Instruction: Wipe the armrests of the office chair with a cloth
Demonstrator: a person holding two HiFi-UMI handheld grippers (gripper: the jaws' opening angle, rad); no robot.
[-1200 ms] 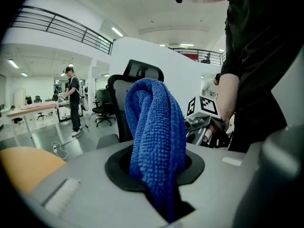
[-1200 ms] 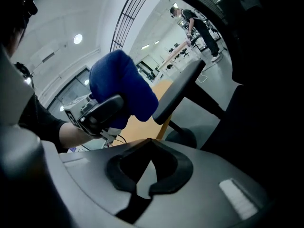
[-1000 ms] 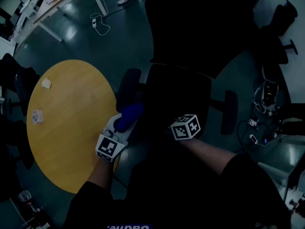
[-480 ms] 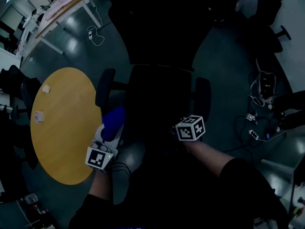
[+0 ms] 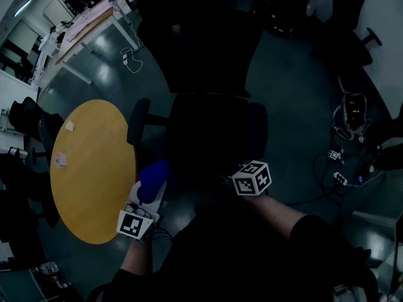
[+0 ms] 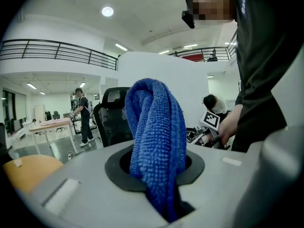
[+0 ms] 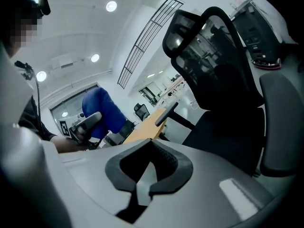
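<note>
Looks like the approach step: left gripper (image 5: 148, 190) clamped on the cloth (image 6: 154, 127), short of the armrest (image 5: 138, 121) just above it in frame; right gripper (image 7: 145, 175) closed on nothing; next it needs to press the cloth onto that armrest.

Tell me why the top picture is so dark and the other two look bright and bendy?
Head view: dim all over, the office chair nearly a black blob; only the round table and blue cloth keep colour. Left gripper view: bright, the blue cloth sharp, railing bent by the wide lens. Right gripper view: bright, ceiling lights glare, room tilted and curved.
</note>
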